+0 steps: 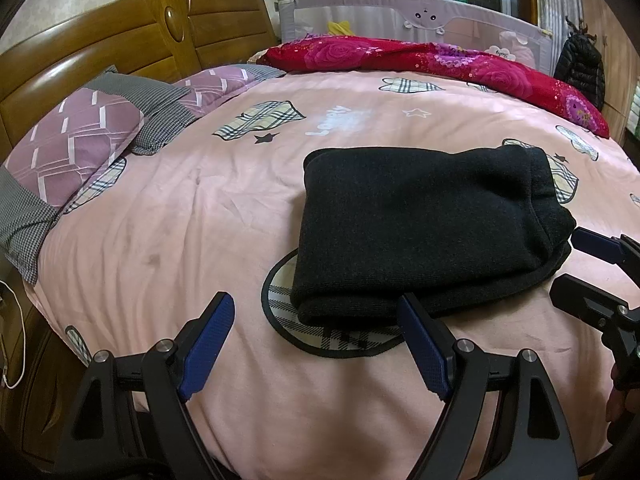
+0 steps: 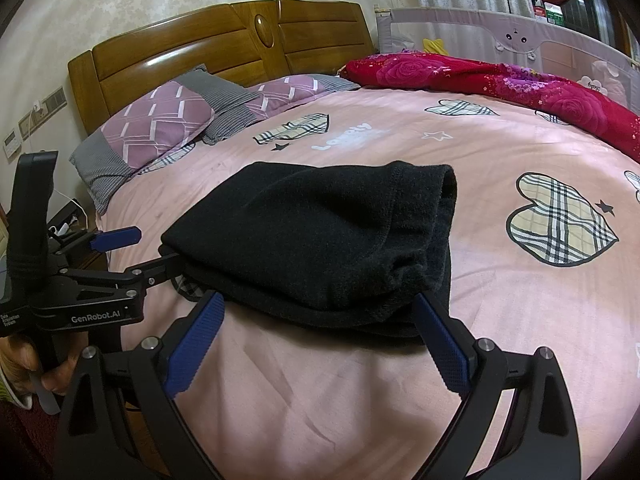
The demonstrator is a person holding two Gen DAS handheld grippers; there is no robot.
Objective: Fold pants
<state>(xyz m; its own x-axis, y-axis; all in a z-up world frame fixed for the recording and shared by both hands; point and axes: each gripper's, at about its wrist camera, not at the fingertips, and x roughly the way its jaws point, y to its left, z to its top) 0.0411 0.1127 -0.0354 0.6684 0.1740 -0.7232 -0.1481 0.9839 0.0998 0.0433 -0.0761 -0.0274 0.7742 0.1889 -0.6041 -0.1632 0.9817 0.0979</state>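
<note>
Black pants, folded into a compact stack of layers, lie on the pink quilt of a bed, partly covering a plaid heart printed on the cloth. The left gripper sits low at the near edge of the stack with its blue-padded fingers spread wide and nothing between them; the right-hand finger touches or nearly touches the near fold of the pants. The right gripper is likewise wide open and empty, its fingers straddling the near right corner of the stack, where the thick hem edges pile up. In the right wrist view the left gripper appears at the left side of the pants, one finger tip hidden behind or under the cloth edge; which cannot be told.

Two purple pillows rest against the wooden headboard at the far left. A red flowered blanket lies bunched along the far side of the bed, in front of a grey bed rail.
</note>
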